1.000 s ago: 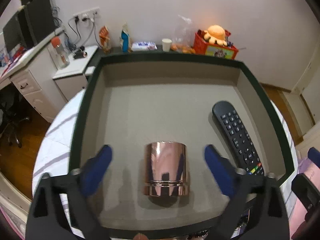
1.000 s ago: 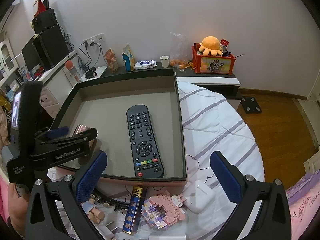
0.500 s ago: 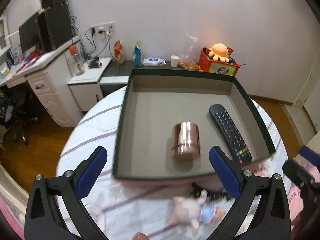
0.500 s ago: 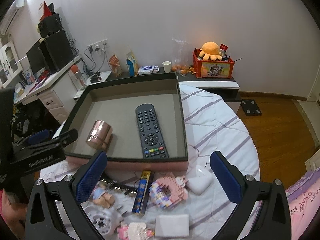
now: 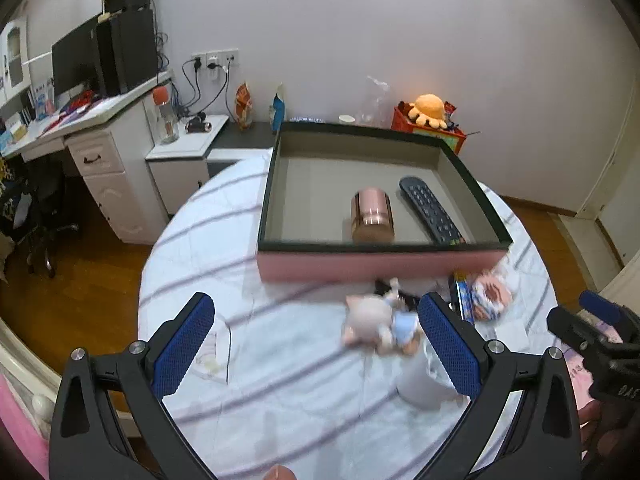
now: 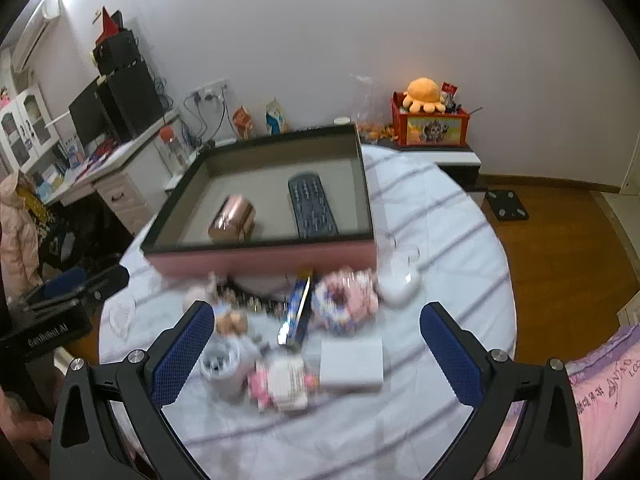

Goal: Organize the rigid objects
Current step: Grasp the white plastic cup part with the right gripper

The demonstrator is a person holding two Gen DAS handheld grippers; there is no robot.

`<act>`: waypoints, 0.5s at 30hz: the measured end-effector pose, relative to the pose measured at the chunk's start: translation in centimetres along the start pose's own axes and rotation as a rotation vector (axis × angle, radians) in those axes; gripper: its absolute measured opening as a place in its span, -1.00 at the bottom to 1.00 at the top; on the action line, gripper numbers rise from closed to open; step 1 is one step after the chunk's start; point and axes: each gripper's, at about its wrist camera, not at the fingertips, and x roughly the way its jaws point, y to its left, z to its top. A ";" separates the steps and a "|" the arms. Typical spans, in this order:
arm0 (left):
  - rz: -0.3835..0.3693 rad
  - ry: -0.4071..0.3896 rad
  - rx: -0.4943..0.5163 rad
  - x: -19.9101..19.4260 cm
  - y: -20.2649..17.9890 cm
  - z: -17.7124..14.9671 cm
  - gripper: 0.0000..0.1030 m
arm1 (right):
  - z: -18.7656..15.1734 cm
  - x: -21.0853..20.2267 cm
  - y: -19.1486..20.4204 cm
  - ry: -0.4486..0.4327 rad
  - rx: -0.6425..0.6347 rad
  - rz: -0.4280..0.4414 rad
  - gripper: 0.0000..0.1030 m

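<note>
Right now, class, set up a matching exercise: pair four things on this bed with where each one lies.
Things:
1. copper cup
2. remote
3. white flat box
4. doll

Places:
A. on the sheet, nearest the right gripper
B. on its side in the box, left
C. on the sheet before the left gripper
D. in the box, right

Pairs: 1-B, 2-D, 3-A, 4-C
</note>
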 end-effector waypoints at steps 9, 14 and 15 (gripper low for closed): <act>0.007 0.000 0.015 -2.1 -0.7 -2.4 1.00 | -2.6 -1.1 -0.1 0.024 -0.005 -0.018 1.00; 0.004 0.009 0.016 -2.1 -0.5 -3.1 1.00 | -3.1 -1.4 0.0 0.028 -0.006 -0.010 1.00; 0.006 0.011 0.016 -2.1 -0.5 -3.2 1.00 | -3.2 -1.3 0.3 0.034 -0.015 -0.002 1.00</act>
